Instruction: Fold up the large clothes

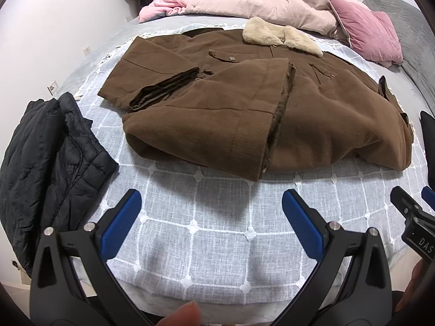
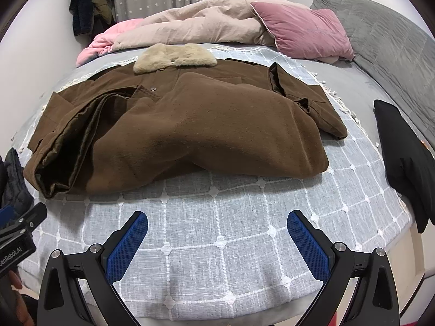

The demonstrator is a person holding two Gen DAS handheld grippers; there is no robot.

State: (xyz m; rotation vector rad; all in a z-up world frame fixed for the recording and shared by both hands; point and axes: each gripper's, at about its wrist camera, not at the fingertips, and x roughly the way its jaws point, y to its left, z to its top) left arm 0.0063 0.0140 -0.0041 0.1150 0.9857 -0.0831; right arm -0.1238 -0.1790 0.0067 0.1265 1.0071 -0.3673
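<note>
While the brown wool coat with a cream fur collar [image 1: 244,103] lies front-up on the grey white-grid blanket [image 1: 217,217] over the bed, both sleeves crossed over its chest and the hem doubled toward the near edge, both tongs hover short of it. Left tongs [image 1: 212,217]: spread wide, holding nothing. Right tongs [image 2: 217,239]: likewise spread and empty.

Judgement: next fold likely takes the near doubled edge up toward the collar. Grip both near corners through all layers, lift evenly, keep the sleeves from sliding out.

Left view shows a black quilted jacket [image 1: 51,168] folded beside the coat, only a sliver in the right view. Right view alone shows the black folded garment [image 2: 405,160] at the bed's right edge fully.
</note>
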